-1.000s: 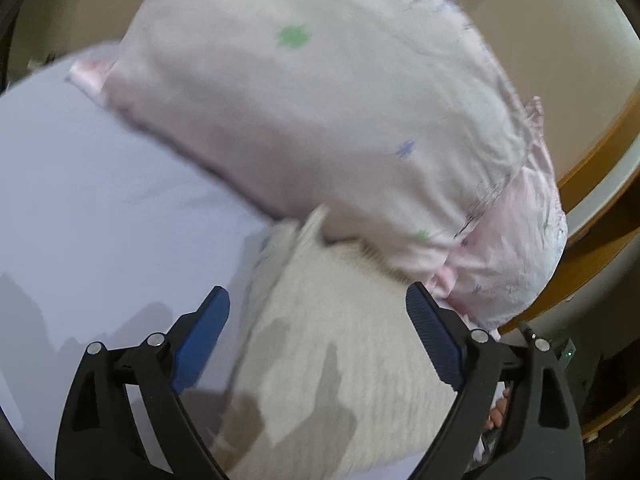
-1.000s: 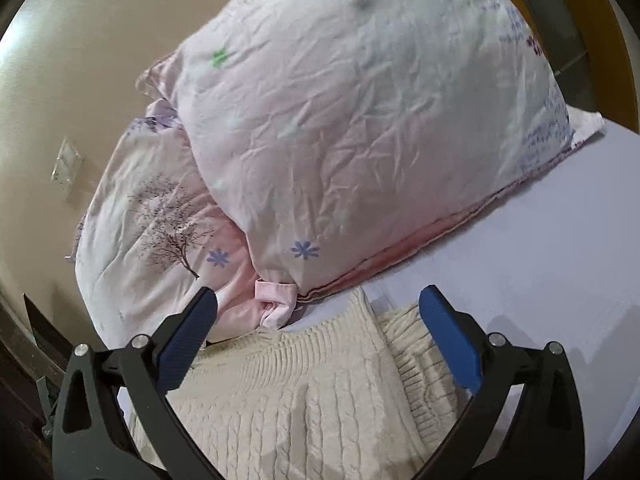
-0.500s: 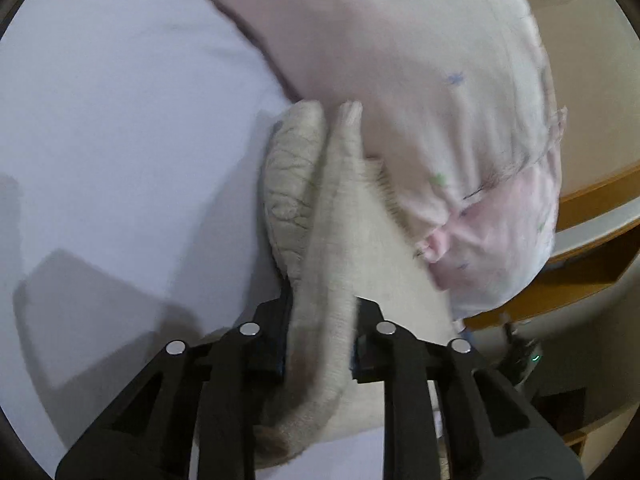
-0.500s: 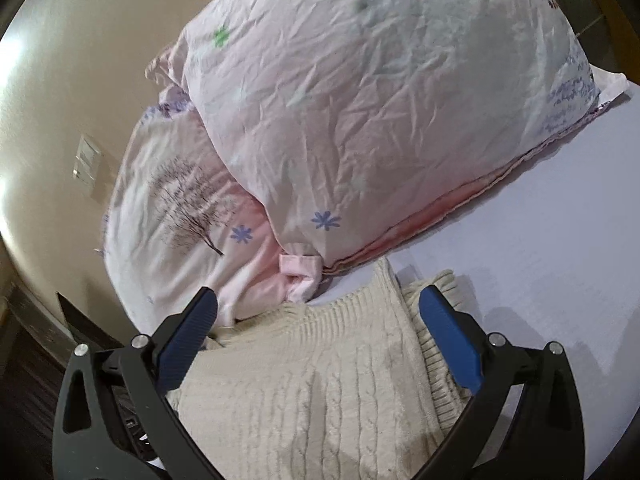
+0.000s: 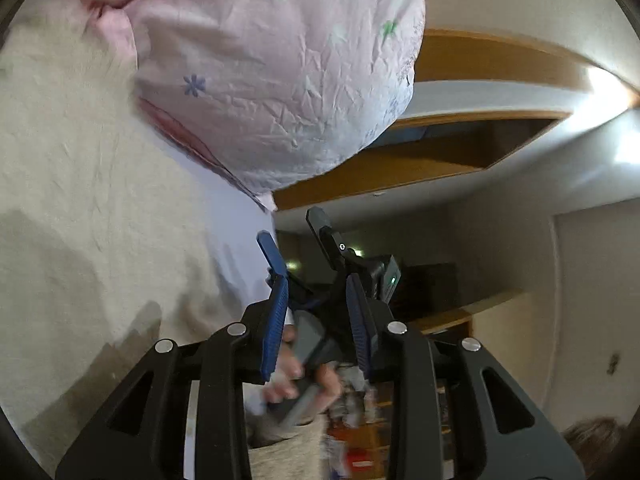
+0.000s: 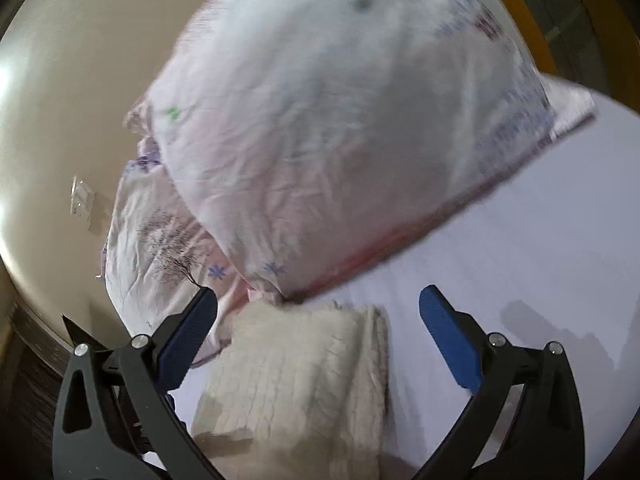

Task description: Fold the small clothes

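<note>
A cream cable-knit sweater (image 6: 300, 372) lies folded in a rectangle on the white bed sheet (image 6: 520, 264), its far edge against the pink pillows. My right gripper (image 6: 318, 324) is open and empty, its blue pads straddling the sweater from just above. In the left wrist view the sweater (image 5: 80, 208) fills the left side. My left gripper (image 5: 316, 308) is partly open with nothing between its pads, turned toward the bed's edge. Beyond it I see the other gripper (image 5: 320, 240) and the hand holding it.
A large pink flowered pillow (image 6: 352, 132) lies over a second pillow with a tree print (image 6: 160, 248), right behind the sweater. A beige wall (image 6: 60, 100) and a wooden headboard (image 5: 460, 148) lie beyond. The bed edge drops off beside the sweater.
My left gripper has let go of the sweater fold, opened partway and swung toward the bed's edge. The sweater now lies in a neater folded rectangle. The right gripper stayed open and shifted slightly.
</note>
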{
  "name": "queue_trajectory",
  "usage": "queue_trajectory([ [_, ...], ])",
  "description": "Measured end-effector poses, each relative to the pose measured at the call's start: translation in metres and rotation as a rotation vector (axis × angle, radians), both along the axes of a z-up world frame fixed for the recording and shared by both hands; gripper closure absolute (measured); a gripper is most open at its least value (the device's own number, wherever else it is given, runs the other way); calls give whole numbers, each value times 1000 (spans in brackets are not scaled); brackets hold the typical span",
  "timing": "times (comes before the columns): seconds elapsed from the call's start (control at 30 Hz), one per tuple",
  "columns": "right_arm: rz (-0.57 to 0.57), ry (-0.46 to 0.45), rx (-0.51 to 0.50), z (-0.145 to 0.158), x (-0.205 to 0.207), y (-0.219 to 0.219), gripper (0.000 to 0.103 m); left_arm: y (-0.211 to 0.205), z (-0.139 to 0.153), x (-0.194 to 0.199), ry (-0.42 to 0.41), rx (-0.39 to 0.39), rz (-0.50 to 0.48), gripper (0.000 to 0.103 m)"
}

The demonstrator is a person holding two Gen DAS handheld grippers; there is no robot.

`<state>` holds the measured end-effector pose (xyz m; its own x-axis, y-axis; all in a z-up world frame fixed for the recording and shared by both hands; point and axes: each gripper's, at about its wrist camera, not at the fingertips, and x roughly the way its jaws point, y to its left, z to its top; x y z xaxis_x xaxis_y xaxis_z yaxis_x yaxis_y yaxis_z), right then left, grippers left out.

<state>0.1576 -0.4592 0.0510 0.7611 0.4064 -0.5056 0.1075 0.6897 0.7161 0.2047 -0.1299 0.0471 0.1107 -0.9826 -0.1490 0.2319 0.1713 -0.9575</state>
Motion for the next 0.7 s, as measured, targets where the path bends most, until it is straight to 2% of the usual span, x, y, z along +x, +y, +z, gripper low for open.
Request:
queue_trajectory([
  [0.03, 23, 37, 19, -4, 3, -3, 2, 11, 7, -4, -55, 53, 31, 70],
  [0.07, 50, 76, 33, -9, 6, -4, 2, 20, 13, -5, -87, 102, 66, 53],
  [0.1, 71, 107, 42, -13, 8, -2, 2, 38, 19, -7, -131, 200, 141, 36],
  [0.13, 112, 164, 46, -20, 12, 4, 2, 53, 24, -10, -168, 298, 211, 32],
  [0.2, 187, 236, 51, -32, 18, 18, 2, 76, 25, -12, -213, 469, 306, 32],
  [0.23, 235, 279, 54, -40, 22, 29, 2, 84, 19, -10, -201, 531, 326, 32],
  [0.27, 256, 295, 53, -43, 24, 35, 2, 85, 14, -9, -181, 558, 329, 32],
  [0.37, 312, 332, 23, -52, 28, 54, 3, 82, -14, -11, -117, 615, 270, 31],
  [0.4, 316, 327, 14, -51, 27, 56, 4, 76, -22, -11, -111, 649, 252, 27],
  [0.43, 322, 309, 6, -51, 26, 60, 12, 70, -28, -11, -107, 672, 241, 25],
  [0.47, 338, 309, 16, -53, 25, 64, 21, 64, -33, -12, -105, 672, 239, 22],
  [0.5, 325, 299, -14, -52, 23, 66, 30, 61, -35, -13, -107, 665, 239, 22],
  [0.53, 322, 306, -29, -52, 22, 67, 48, 60, -38, -14, -109, 653, 239, 22],
  [0.6, 310, 304, 31, -57, 21, 66, 60, 62, -44, -14, -95, 602, 228, 33],
  [0.63, 308, 298, 78, -59, 21, 65, 62, 64, -44, -12, -95, 594, 232, 38],
  [0.67, 306, 279, 106, -58, 21, 65, 63, 70, -43, -14, -103, 583, 228, 49],
  [0.7, 313, 258, 123, -54, 19, 69, 64, 77, -39, -17, -110, 560, 219, 56],
])
